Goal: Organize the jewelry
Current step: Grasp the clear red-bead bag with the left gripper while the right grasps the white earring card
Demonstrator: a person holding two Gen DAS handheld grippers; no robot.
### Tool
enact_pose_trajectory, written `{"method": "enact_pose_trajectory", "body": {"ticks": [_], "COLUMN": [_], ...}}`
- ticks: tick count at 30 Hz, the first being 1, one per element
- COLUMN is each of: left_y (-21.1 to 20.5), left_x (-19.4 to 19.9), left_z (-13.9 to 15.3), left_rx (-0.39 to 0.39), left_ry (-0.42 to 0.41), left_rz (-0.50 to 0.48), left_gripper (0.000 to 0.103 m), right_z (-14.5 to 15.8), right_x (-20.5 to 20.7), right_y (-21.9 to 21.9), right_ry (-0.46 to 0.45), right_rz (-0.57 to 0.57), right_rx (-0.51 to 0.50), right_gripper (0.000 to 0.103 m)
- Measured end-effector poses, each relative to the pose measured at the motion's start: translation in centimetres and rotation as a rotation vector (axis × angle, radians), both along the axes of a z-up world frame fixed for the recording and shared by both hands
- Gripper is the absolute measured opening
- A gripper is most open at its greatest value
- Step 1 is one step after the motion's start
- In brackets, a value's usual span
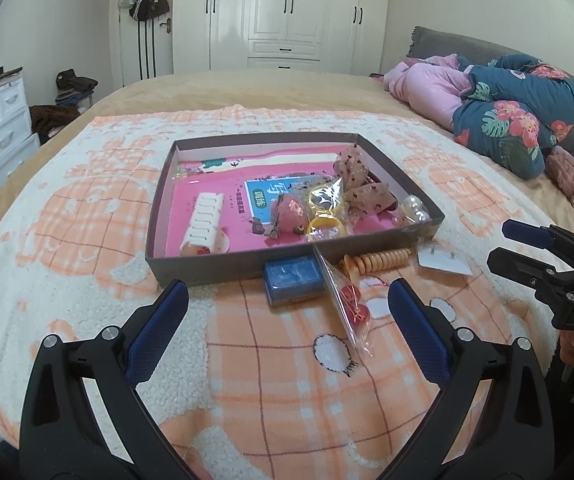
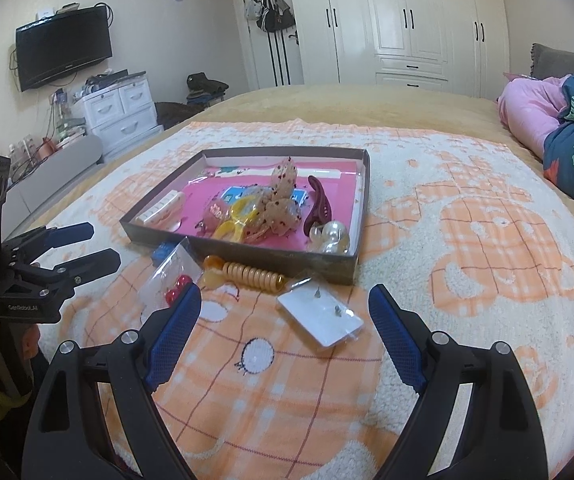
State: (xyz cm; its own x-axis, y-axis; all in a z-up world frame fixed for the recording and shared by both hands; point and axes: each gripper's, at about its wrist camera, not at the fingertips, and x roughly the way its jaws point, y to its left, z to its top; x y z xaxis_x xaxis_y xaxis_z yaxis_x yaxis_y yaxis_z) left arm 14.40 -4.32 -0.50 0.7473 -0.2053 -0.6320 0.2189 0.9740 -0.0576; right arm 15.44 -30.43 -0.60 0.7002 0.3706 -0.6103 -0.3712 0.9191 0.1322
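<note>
I had both spread wide and empty: left hand-held gripper (image 1: 287, 304), right hand-held gripper (image 2: 285, 306). Shallow box (image 2: 247, 250) sat on the blanket (image 2: 487, 240), hair clips and pearls inside. Earring card (image 2: 321, 318), spiral hair tie (image 2: 253, 278), cherry packet (image 1: 351, 308) and blue box (image 1: 293, 276) lay just in front.

Open blanket (image 2: 467, 248) is lying free at three o'clock of the shallow box (image 2: 247, 250). At the box's six o'clock, a blue case (image 1: 294, 276), a clear bag of red charms (image 1: 351, 304), an orange coil tie (image 2: 253, 276) and an earring card (image 2: 321, 316) are crowding the approach, the first three touching or just beside the box wall.
</note>
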Motion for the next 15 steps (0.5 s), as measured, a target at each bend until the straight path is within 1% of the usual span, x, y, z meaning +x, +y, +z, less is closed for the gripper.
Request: {"method": "enact_pose_trajectory", "body": {"ticks": [8, 10, 15], "left_y": [-1.6, -2.0, -2.6], "left_x": [-0.2, -0.3, -0.2], "left_z": [-1.2, -1.6, -2.6], "left_rx": [-0.001, -0.002, -0.009], "left_ry": [0.034, 0.042, 0.068], "left_rz": [-0.048, -0.061, -0.08], "left_gripper": [0.091, 0.091, 0.091], "right_z": [-1.2, -1.7, -2.8], "right_x": [-0.5, -0.4, 0.6], "right_y": [0.1, 0.2, -0.3], "right_ry": [0.029, 0.038, 0.068], "right_rz": [-0.013, -0.018, -0.044], "right_rx": [-0.029, -0.051, -0.066], "right_gripper": [0.083, 0.083, 0.083]}}
